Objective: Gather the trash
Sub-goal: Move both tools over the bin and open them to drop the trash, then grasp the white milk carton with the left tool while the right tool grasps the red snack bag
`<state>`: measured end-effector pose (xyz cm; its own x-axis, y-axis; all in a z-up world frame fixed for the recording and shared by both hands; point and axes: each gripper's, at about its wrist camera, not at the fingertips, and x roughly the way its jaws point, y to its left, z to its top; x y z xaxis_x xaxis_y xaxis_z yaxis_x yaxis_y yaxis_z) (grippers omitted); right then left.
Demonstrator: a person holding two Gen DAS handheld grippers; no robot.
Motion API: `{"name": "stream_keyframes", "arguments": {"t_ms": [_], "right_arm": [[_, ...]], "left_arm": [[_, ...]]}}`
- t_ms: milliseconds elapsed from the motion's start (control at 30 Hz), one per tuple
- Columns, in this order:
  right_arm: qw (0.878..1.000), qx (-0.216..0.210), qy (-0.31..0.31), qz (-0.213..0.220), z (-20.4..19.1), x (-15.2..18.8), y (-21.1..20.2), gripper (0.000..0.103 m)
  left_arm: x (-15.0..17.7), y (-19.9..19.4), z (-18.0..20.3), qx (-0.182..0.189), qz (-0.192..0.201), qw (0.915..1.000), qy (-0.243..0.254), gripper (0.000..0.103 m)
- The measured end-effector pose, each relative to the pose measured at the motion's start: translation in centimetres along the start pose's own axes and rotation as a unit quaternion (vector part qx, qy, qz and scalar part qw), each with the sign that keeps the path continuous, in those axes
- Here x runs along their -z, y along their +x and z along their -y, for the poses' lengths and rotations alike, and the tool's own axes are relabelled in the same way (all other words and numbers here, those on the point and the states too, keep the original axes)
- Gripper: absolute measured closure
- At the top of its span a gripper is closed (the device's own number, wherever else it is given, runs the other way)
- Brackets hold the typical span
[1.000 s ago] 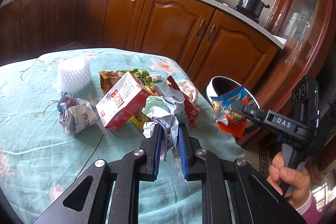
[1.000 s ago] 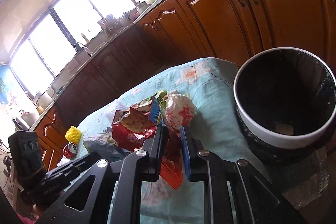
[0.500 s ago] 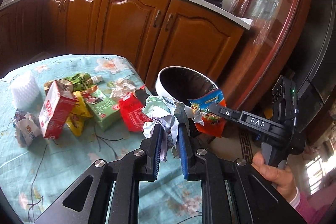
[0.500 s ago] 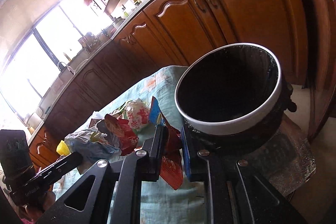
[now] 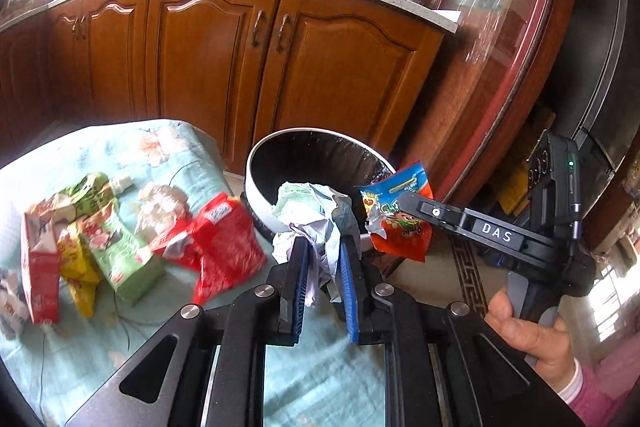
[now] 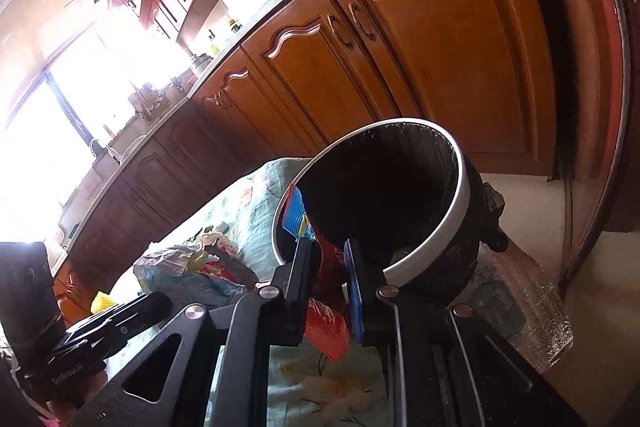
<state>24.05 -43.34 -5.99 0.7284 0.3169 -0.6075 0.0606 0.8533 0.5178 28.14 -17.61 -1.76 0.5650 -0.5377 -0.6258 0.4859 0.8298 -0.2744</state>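
My left gripper (image 5: 325, 247) is shut on a crumpled wad of paper and wrapper (image 5: 316, 215), held at the near rim of the white-rimmed trash bin (image 5: 256, 163). My right gripper (image 6: 330, 247) is shut on a red and blue snack bag (image 6: 326, 327), held at the bin's rim (image 6: 462, 187); in the left wrist view the right gripper (image 5: 400, 201) holds the bag (image 5: 400, 227) just right of the bin. The bin's black-lined inside looks nearly empty.
Several pieces of trash stay on the teal floral tablecloth (image 5: 80, 359): a red wrapper (image 5: 224, 247), a green carton (image 5: 116, 247), a red carton (image 5: 38, 267), a yellow wrapper (image 5: 78, 275), a green pouch (image 5: 92, 191). Wooden cabinets (image 5: 328, 67) stand behind the bin.
Both grippers have swung right from the trash pile toward the bin with their loads. The bin now lies directly ahead and close in both views.
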Motion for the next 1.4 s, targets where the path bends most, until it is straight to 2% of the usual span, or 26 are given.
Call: {"name": "stream_keyframes", "arguments": {"t_ms": [333, 633, 767, 800, 933, 967, 1167, 1300, 1400], "right_arm": [[0.999, 0.031, -0.021, 0.01, 0.8, -2.9, 0.7, 0.086], [0.998, 0.06, -0.036, -0.005, 1.5, -5.1, 3.3, 0.085], [0.997, 0.065, -0.036, -0.015, 2.0, -5.7, 4.3, 0.082], [0.997, 0.066, -0.036, -0.016, 2.2, -5.9, 4.5, 0.08], [0.998, 0.062, -0.023, -0.016, 3.0, -6.1, 4.7, 0.048], [0.998, 0.057, -0.019, -0.014, 3.2, -6.1, 4.6, 0.044], [0.999, 0.049, -0.006, -0.007, 3.3, -5.2, 3.6, 0.043], [0.999, 0.039, 0.0, 0.001, 2.8, -3.8, 2.4, 0.03], [0.999, 0.032, -0.001, 0.005, 2.0, -2.6, 1.5, 0.027]], "left_arm": [[-3.5, 5.4, 1.0, -0.011, -0.017, 0.9996, 0.019, 0.088], [-6.4, 10.6, 2.1, -0.027, -0.047, 0.9977, 0.039, 0.088], [-7.1, 12.7, 2.2, -0.034, -0.068, 0.9965, 0.036, 0.081], [-7.2, 13.1, 2.1, -0.03, -0.07, 0.9966, 0.032, 0.077], [-7.2, 13.5, 2.2, -0.026, -0.068, 0.997, 0.025, 0.06], [-7.2, 13.4, 2.2, -0.028, -0.065, 0.9972, 0.024, 0.056], [-5.8, 10.8, 2.0, -0.026, -0.037, 0.9989, 0.009, 0.051], [-3.4, 7.9, 1.2, -0.026, -0.019, 0.9994, -0.01, 0.047], [-1.8, 6.0, 0.5, -0.027, -0.009, 0.9992, -0.026, 0.046]]}}
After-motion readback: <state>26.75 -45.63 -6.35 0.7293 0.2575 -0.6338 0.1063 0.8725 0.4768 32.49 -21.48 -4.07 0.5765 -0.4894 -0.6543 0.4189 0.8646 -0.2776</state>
